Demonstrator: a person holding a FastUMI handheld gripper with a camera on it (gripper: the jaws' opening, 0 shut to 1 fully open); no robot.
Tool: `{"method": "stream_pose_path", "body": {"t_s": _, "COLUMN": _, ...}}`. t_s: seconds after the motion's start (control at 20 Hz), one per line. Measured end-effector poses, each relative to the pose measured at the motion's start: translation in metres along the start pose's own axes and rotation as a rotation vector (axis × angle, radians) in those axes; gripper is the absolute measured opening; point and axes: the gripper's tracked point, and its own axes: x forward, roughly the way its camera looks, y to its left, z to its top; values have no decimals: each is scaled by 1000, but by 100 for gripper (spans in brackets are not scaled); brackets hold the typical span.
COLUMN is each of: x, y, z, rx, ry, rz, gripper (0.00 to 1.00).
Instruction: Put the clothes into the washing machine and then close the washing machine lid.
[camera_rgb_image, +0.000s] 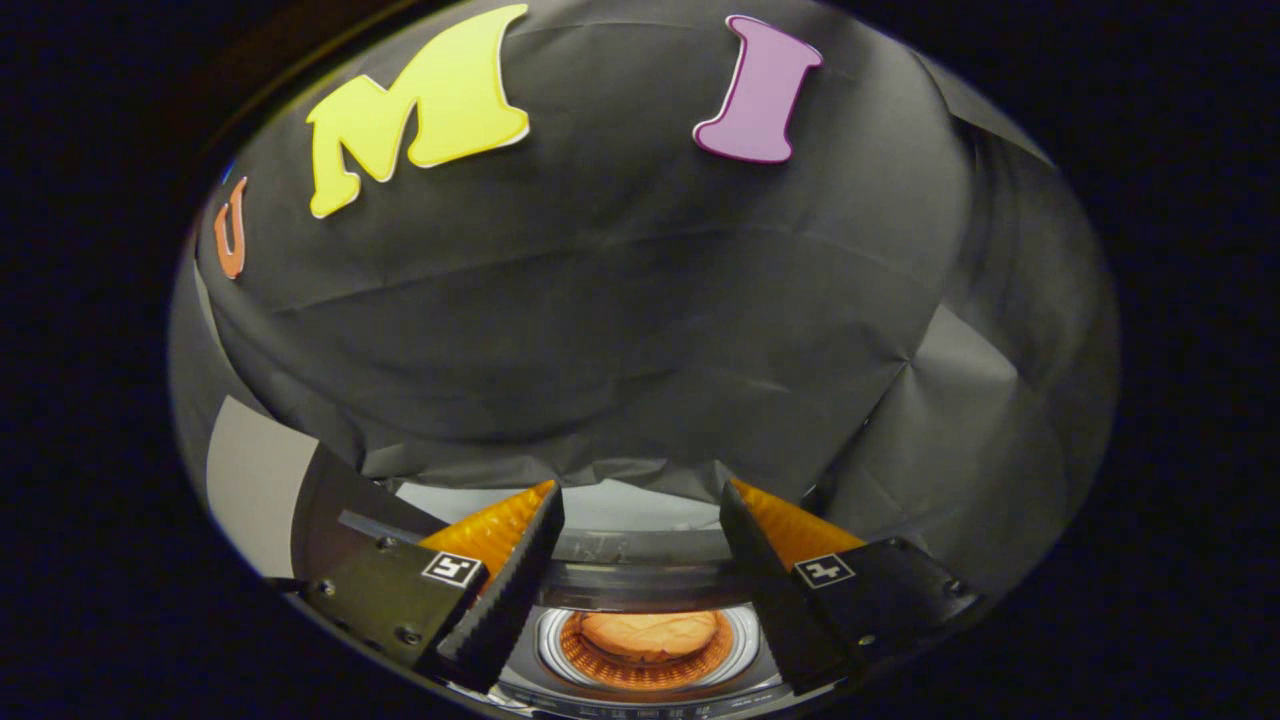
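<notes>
The hand-held gripper (640, 520) hangs with its fingers spread wide apart and nothing between them. Below the gap between the fingers sits the washing machine (650, 690), its round drum opening seen from above and partly cut off by the fingers. Inside lie the clothes (650, 632), an orange, rounded bundle whose folds are hard to make out.

No readable text on the washing machine (640, 690) panel
</notes>
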Motion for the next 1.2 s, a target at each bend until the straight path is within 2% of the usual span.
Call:
{"method": "stream_pose_path", "body": {"t_s": 0.6, "x": -25, "y": 1, "z": -22, "rx": -7, "ry": -116, "rz": 15, "gripper": 99}}
{"method": "stream_pose_path", "body": {"t_s": 0.9, "x": -41, "y": -1, "z": -43, "rx": 9, "ry": -163, "rz": -10, "gripper": 99}}
{"method": "stream_pose_path", "body": {"t_s": 1.2, "x": -51, "y": 0, "z": -64, "rx": 9, "ry": -156, "rz": -9, "gripper": 99}}
